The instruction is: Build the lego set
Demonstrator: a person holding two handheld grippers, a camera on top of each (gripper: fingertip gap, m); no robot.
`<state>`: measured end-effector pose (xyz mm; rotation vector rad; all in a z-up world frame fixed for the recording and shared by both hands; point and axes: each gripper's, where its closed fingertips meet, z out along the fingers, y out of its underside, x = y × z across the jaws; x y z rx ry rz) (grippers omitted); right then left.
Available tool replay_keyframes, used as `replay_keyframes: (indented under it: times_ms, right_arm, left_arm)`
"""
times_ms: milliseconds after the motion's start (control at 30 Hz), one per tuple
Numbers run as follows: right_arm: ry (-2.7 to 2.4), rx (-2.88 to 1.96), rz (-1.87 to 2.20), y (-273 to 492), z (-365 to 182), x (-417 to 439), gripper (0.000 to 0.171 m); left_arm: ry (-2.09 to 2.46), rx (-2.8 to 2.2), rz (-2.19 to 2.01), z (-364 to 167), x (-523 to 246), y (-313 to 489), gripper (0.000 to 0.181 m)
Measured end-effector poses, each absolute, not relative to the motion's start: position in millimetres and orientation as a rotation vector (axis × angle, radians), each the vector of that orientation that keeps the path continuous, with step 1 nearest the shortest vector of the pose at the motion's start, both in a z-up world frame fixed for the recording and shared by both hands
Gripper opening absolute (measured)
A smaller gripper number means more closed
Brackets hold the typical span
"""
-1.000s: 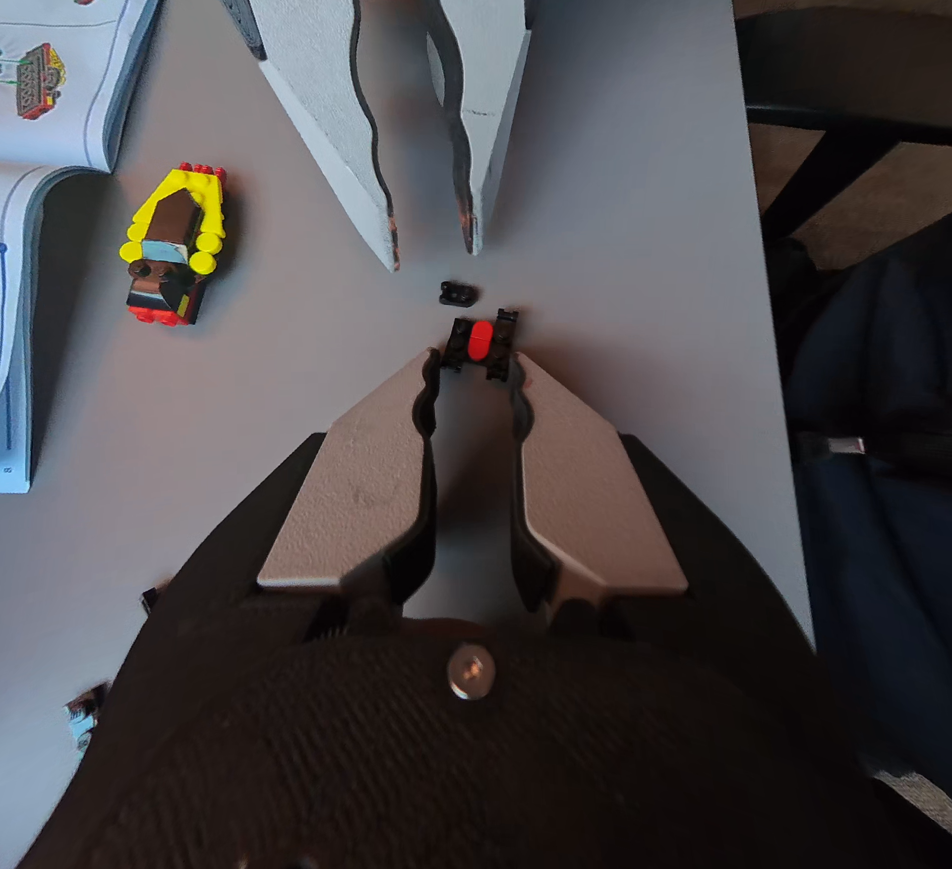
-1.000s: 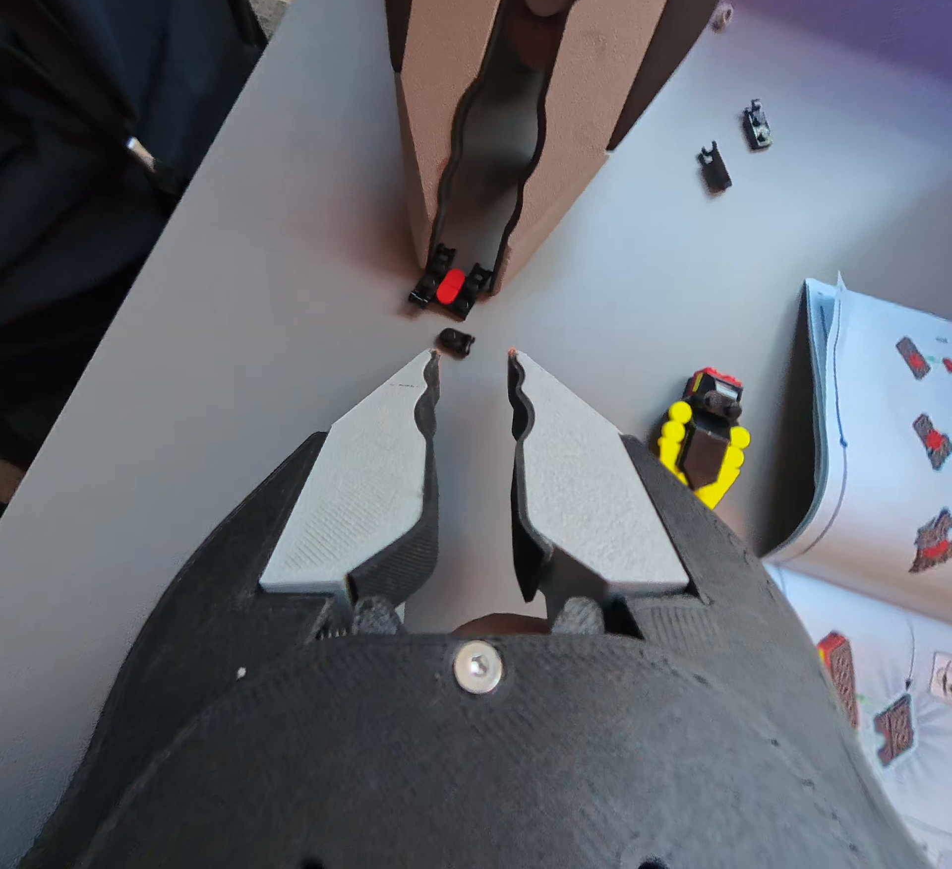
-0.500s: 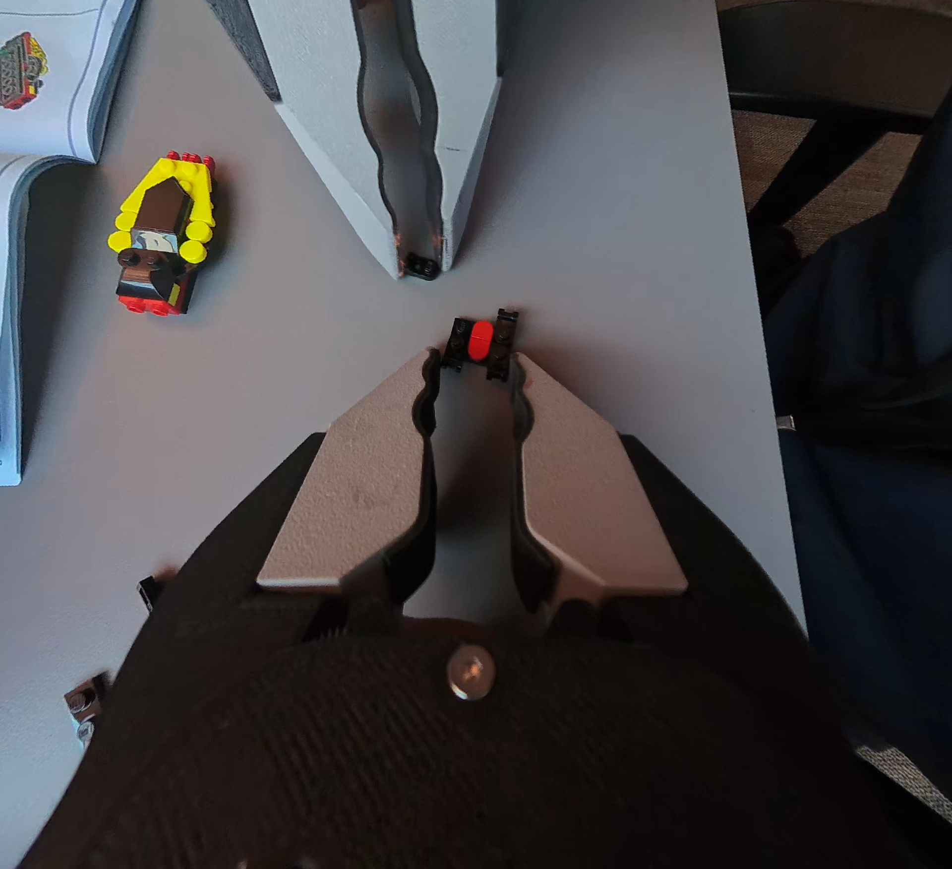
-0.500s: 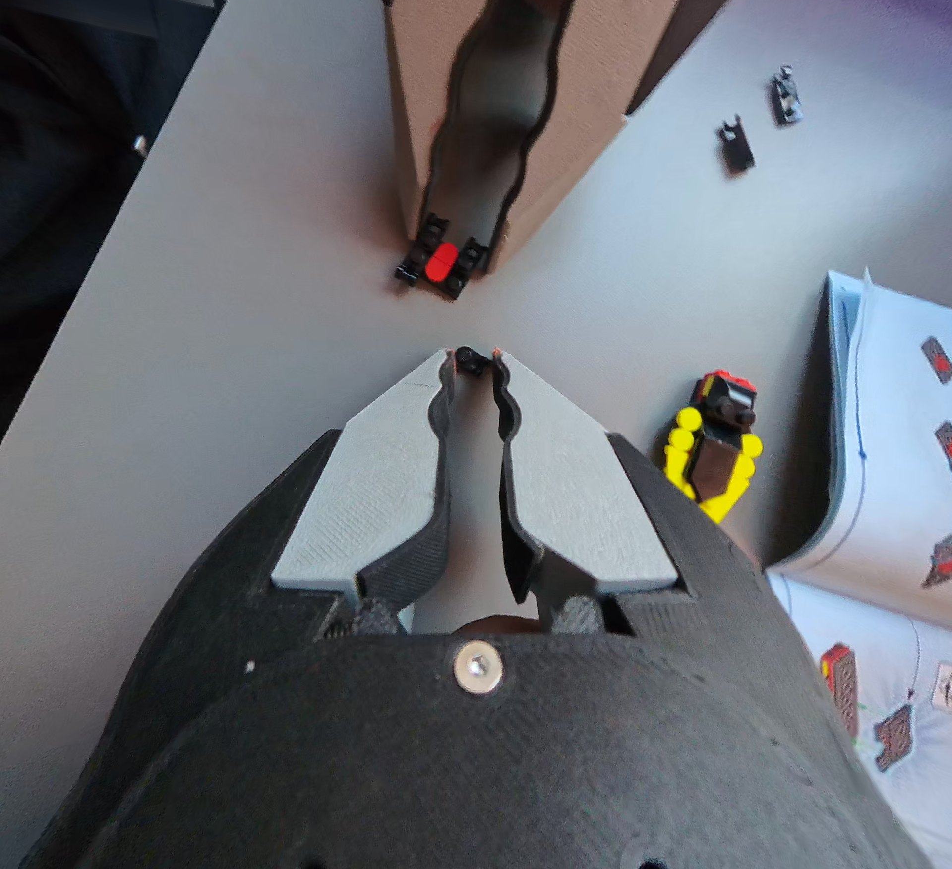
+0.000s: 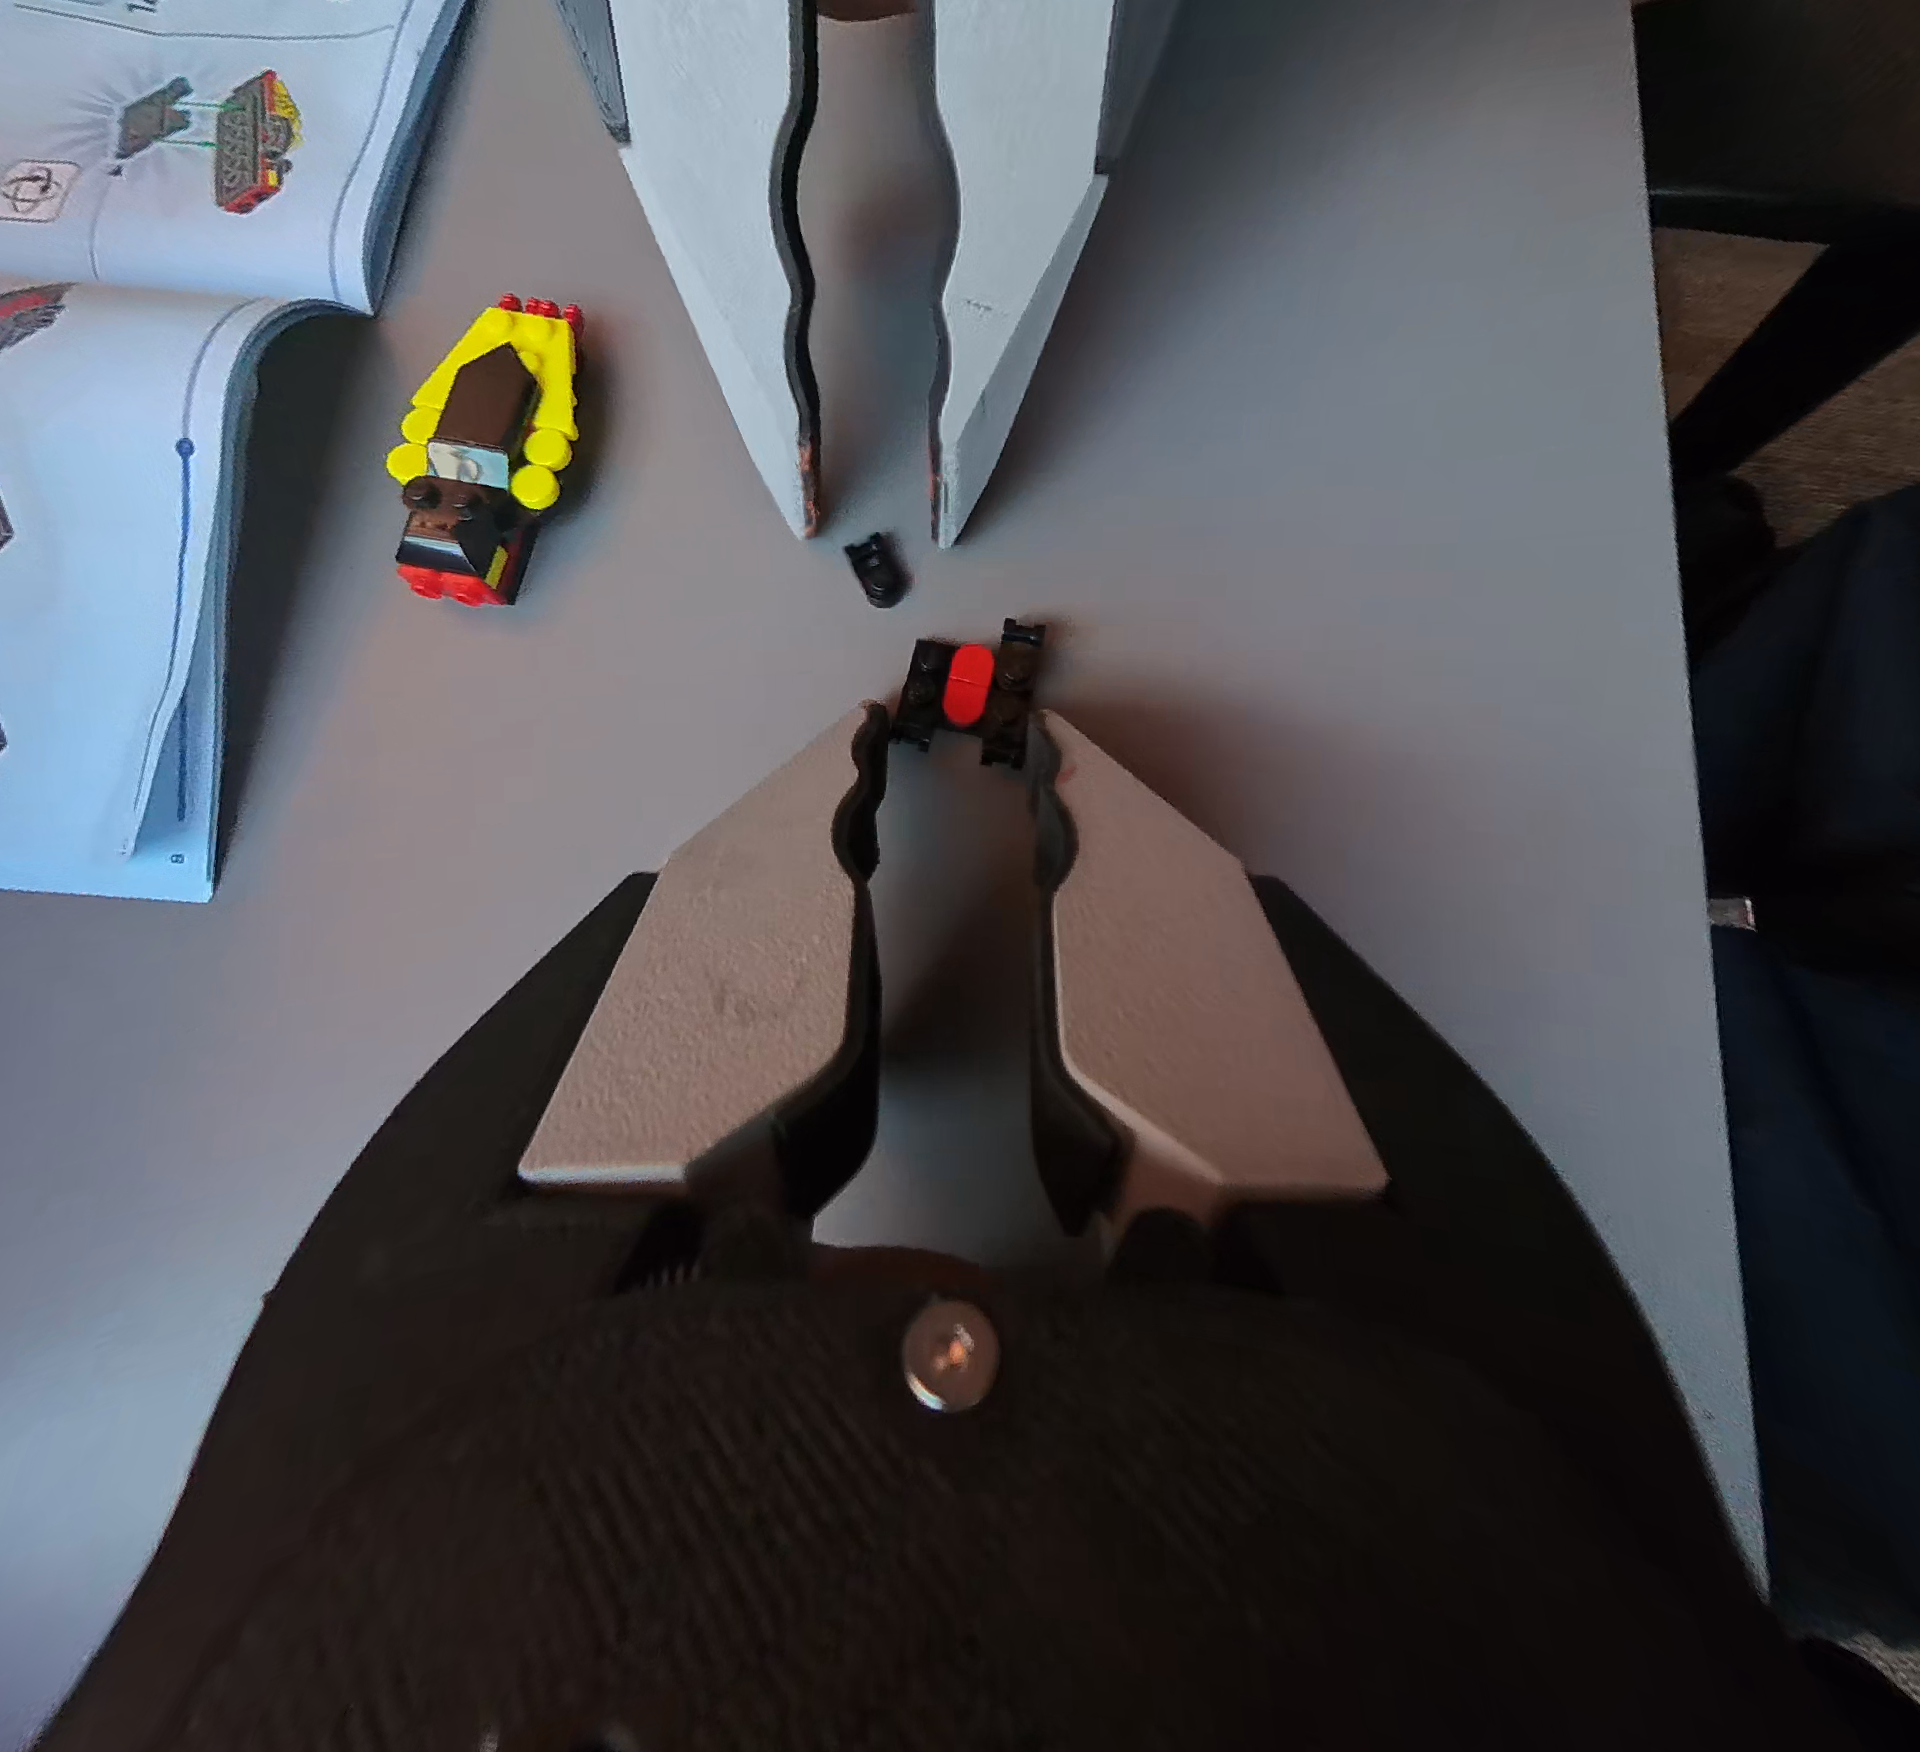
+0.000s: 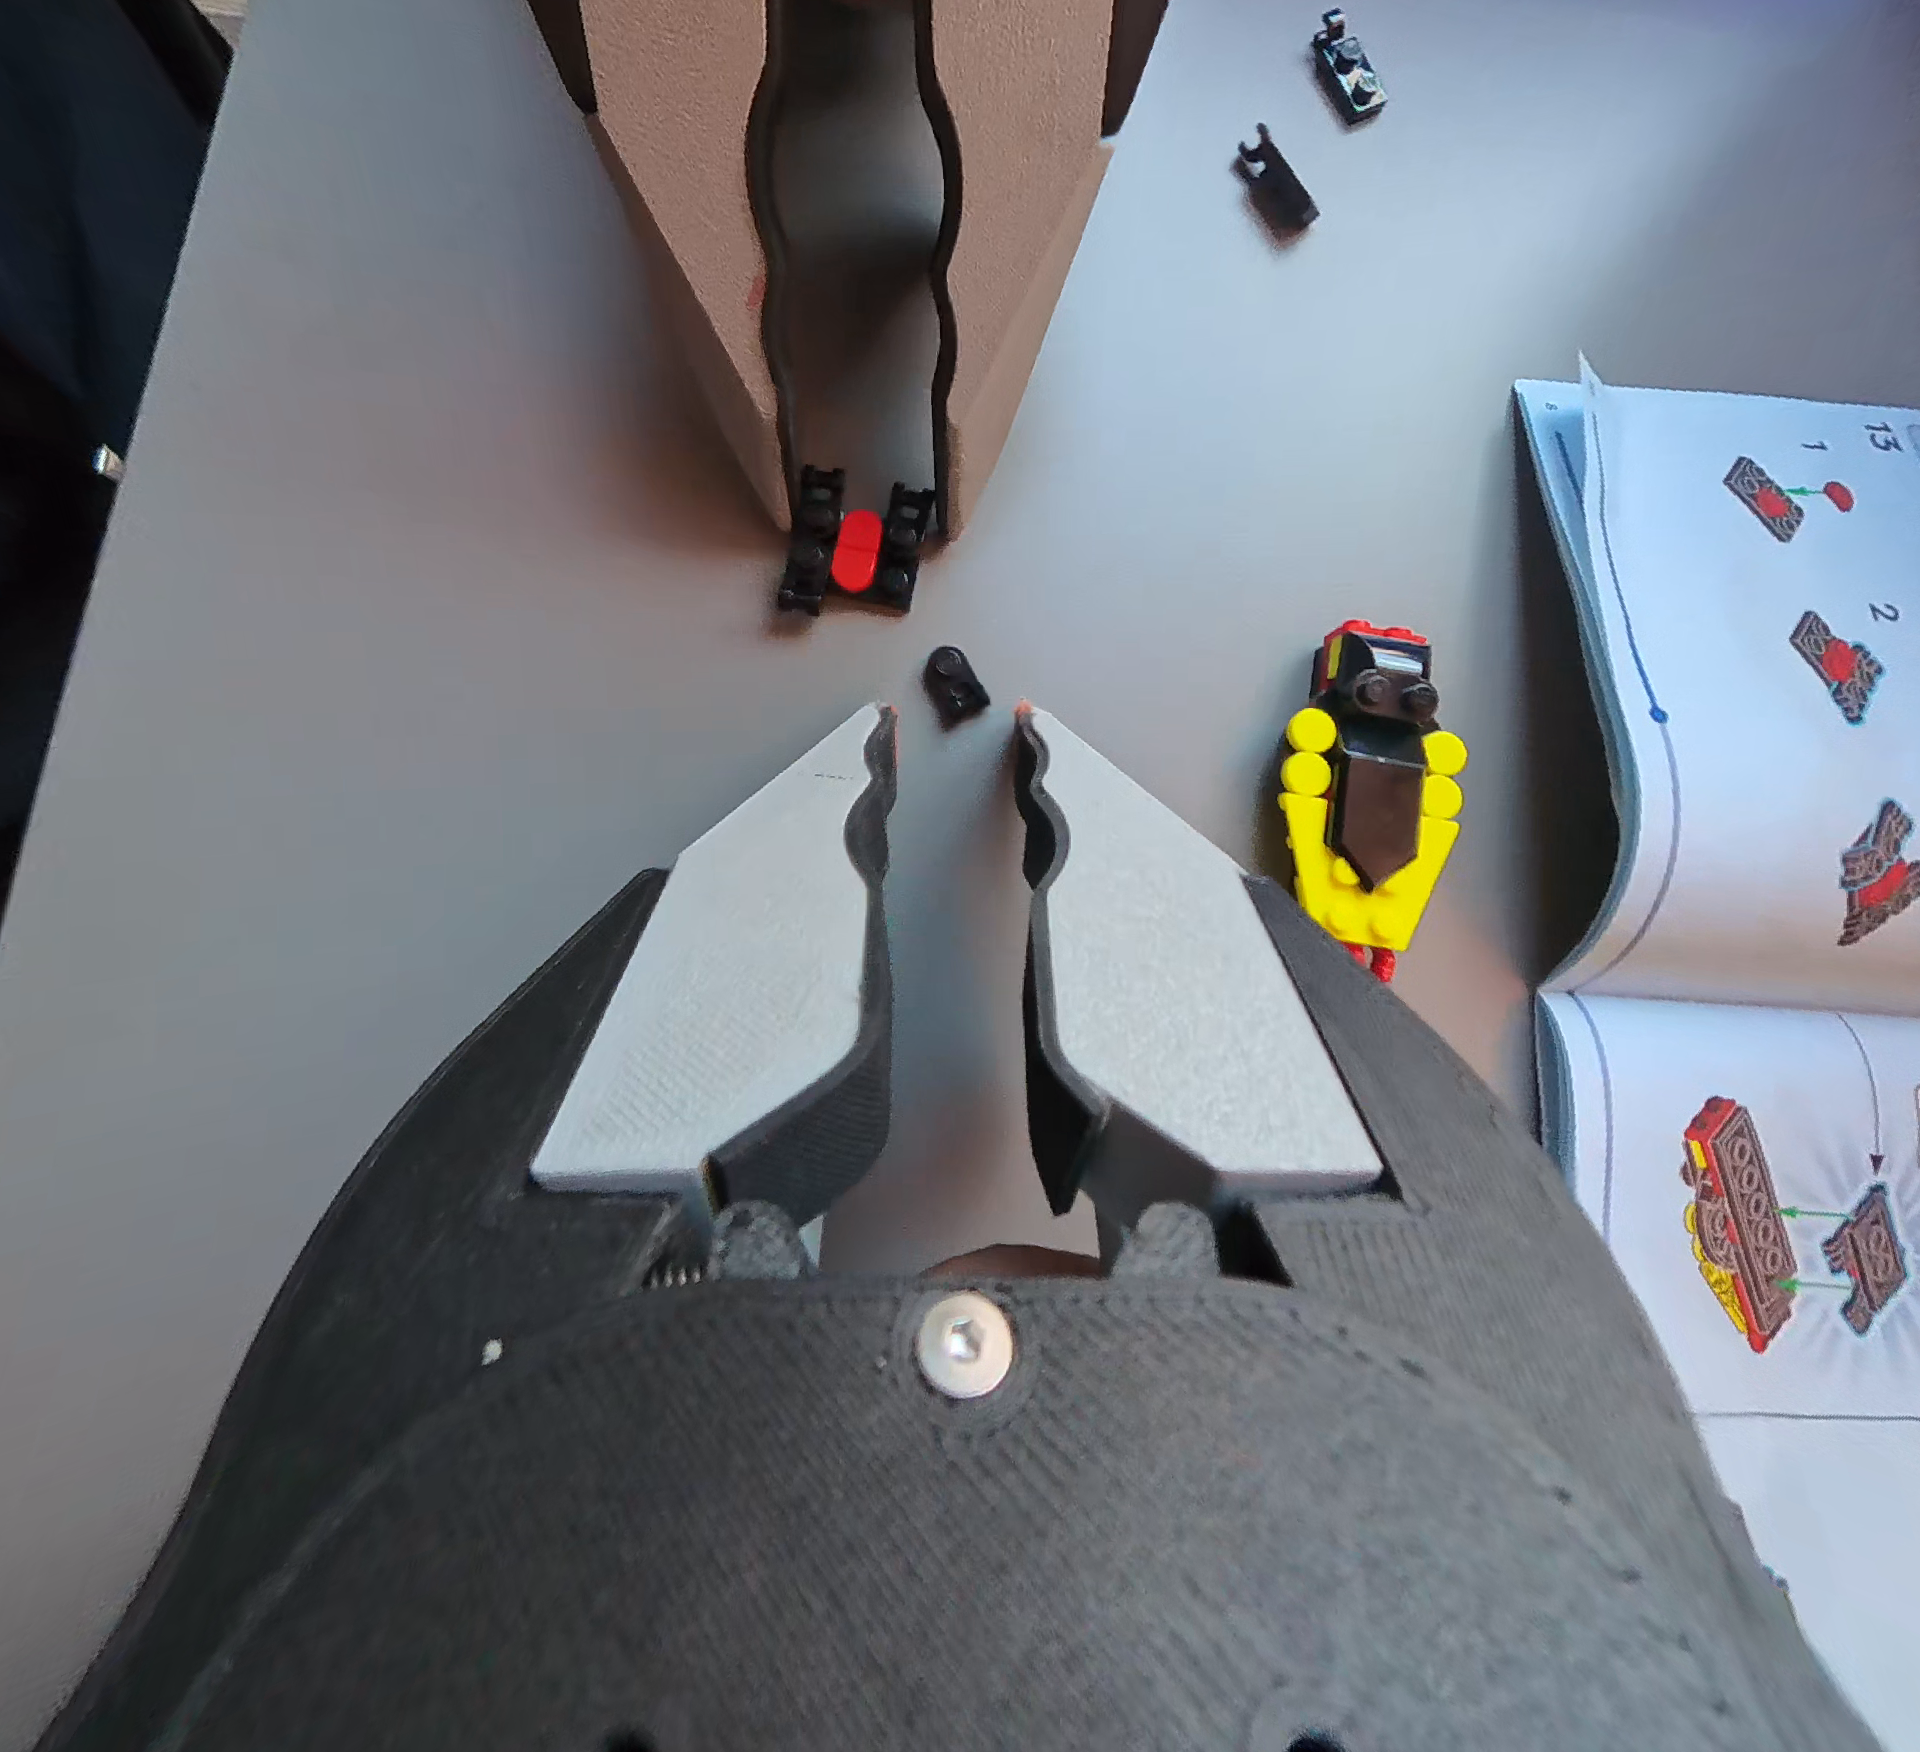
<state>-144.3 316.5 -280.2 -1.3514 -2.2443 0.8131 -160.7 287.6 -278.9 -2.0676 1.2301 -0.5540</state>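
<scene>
My left gripper [image 5: 954, 720] has tan fingers and is shut on a small black assembly with a red rounded tile [image 5: 971, 689], which rests on the grey table. My right gripper [image 6: 956, 715] has grey fingers and is open and empty. A tiny black piece [image 6: 954, 684] lies loose on the table just ahead of its tips, between the two grippers. In the left wrist view the right gripper [image 5: 876, 523] points toward me with that piece [image 5: 878, 568] at its tips. In the right wrist view the left gripper [image 6: 868, 518] holds the assembly [image 6: 854, 549].
A yellow, brown and red partial model [image 5: 483, 455] [image 6: 1371, 798] lies beside an open instruction booklet [image 5: 156, 248] [image 6: 1745, 767]. Two loose black pieces [image 6: 1276, 185] [image 6: 1349, 66] lie farther off. The table edge [image 5: 1662, 559] is close, with a dark chair beyond. My hands' fingertips stand some 4 cm from each other.
My right gripper closed on the tiny black piece half a second ago and has now opened. The piece lies loose on the table, turned. My left gripper kept its hold on the assembly.
</scene>
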Motion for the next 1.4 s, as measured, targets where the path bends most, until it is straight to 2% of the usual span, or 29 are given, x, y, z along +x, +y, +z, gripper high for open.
replay_keyframes:
  times_ms: [400,533,600,700,900,1000,1067,1133,1400]
  right_arm:
    - [-2.256,-1.288,0.793,318.5,-277.9,-141.8,0.012]
    - [-2.241,-1.253,0.807,315.2,-278.6,-148.7,0.022]
    - [-2.237,-1.21,0.806,313.0,-278.2,-150.7,0.02]
    - [-2.252,-1.204,0.819,310.5,-279.9,-149.6,0.006]
    - [-2.242,-1.225,0.842,310.2,-278.2,-150.2,0.012]
    - [-2.244,-1.216,0.836,308.6,-278.4,-151.0,0.008]
    - [-2.247,-1.207,0.828,307.5,-279.1,-151.6,0.005]
    - [-2.252,-1.205,0.832,305.9,-279.2,-151.5,0.005]
    - [-2.248,-1.203,0.854,304.0,-277.0,-151.5,0.005]
  left_arm:
    - [1.197,-2.085,-0.56,-278.7,-163.0,291.2,0.025]
    - [1.198,-2.083,-0.554,-278.8,-162.9,291.2,0.025]
    - [1.2,-2.081,-0.549,-278.9,-162.9,291.3,0.025]
    - [1.199,-2.082,-0.551,-279.0,-162.8,291.5,0.025]
    - [1.197,-2.083,-0.551,-279.0,-162.7,291.6,0.025]
    - [1.194,-2.085,-0.558,-278.8,-162.6,291.6,0.025]
    - [1.191,-2.088,-0.576,-278.4,-161.6,290.9,0.027]
    - [1.174,-2.095,-0.574,-278.0,-161.6,293.1,0.04]
    - [1.172,-2.079,-0.588,-275.6,-159.6,293.2,0.038]
